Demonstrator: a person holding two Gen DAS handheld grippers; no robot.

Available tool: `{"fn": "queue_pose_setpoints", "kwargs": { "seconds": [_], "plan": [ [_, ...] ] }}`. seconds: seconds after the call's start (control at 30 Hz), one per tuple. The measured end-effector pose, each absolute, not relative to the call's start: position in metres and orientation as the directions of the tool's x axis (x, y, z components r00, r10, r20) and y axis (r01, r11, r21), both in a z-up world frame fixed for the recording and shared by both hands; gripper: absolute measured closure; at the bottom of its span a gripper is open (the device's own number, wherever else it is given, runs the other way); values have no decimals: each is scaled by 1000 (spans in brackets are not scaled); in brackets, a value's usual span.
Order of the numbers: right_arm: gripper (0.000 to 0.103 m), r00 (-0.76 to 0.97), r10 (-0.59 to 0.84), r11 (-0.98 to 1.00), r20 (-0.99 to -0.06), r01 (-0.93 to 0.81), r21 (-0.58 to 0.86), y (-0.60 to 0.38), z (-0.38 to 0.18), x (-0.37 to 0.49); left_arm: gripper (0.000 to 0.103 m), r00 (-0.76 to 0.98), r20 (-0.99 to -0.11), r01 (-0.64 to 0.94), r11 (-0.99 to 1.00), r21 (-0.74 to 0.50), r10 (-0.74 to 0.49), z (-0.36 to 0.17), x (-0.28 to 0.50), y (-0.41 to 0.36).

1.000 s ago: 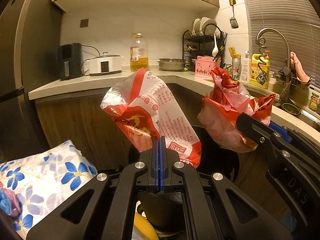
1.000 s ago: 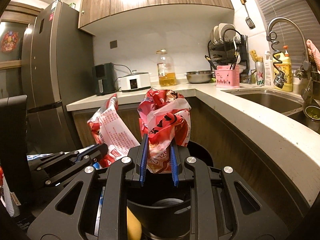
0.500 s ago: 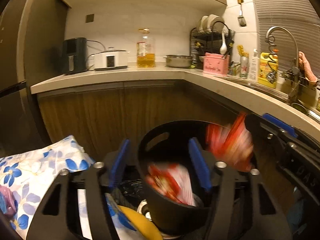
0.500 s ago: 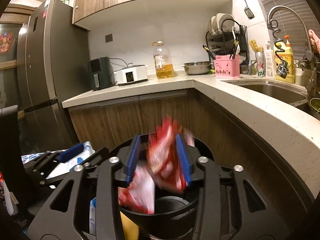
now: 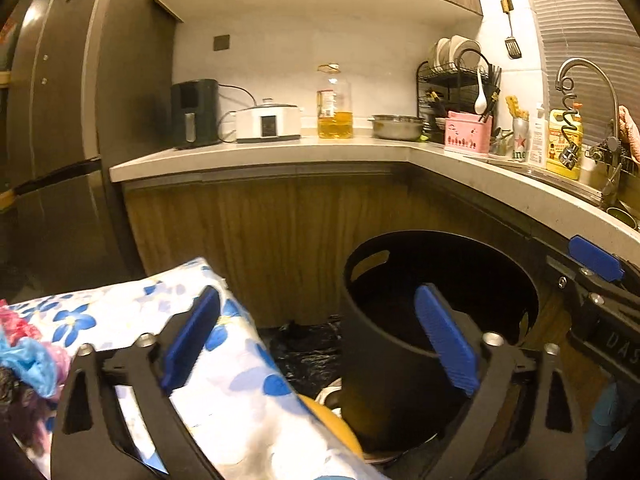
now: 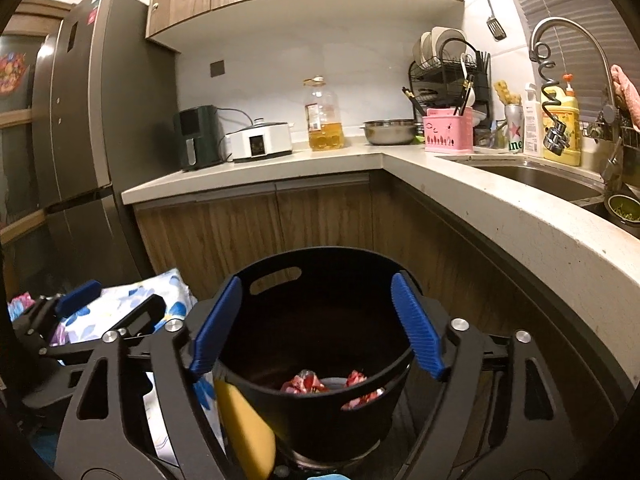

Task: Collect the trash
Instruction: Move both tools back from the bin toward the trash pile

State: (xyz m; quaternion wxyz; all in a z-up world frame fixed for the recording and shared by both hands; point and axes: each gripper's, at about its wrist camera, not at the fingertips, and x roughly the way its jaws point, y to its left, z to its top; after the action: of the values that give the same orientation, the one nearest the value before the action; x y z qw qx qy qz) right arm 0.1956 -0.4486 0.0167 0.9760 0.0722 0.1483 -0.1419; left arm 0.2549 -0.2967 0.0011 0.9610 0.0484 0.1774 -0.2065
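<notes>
Wrappers [image 6: 306, 383], crumpled red and shiny, lie at the bottom of the round black plastic bin [image 6: 320, 420], and only our right wrist view looks down on them; they are balled up, so we cannot tell any long axis. From the left wrist view we see just the bin's [image 5: 380, 344] dark mouth and slotted handle, with a soft blue-flowered fabric bundle [image 5: 240, 392] near left. Our left gripper [image 5: 320, 340] and right gripper [image 6: 318, 324] have both just been spreading their jaws and now stand released, blue ribbed pads wide, nothing between them.
</notes>
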Motion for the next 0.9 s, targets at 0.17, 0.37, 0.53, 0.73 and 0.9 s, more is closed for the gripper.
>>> {"fn": "queue_pose_setpoints", "kwargs": {
  "seconds": [0.17,0.37,0.53,0.73,0.9],
  "plan": [
    [20,911,-266,949,-315,305,83,-436,20,185,6,867,-356,377,926,14,-348,5,240,-276],
    [16,913,-277,949,-300,310,66,-419,26,170,6,882,-352,336,942,5,-313,10,221,-251],
    [15,914,-275,948,-297,309,73,-406,27,157,6,892,-353,295,955,-19,-282,9,206,-230],
    [15,920,-259,952,-295,294,81,-382,27,142,6,907,-355,238,971,-11,-226,5,187,-203],
    [15,925,-247,959,-288,275,63,-355,25,130,6,923,-344,181,983,-3,-171,6,171,-175]
  ]
}}
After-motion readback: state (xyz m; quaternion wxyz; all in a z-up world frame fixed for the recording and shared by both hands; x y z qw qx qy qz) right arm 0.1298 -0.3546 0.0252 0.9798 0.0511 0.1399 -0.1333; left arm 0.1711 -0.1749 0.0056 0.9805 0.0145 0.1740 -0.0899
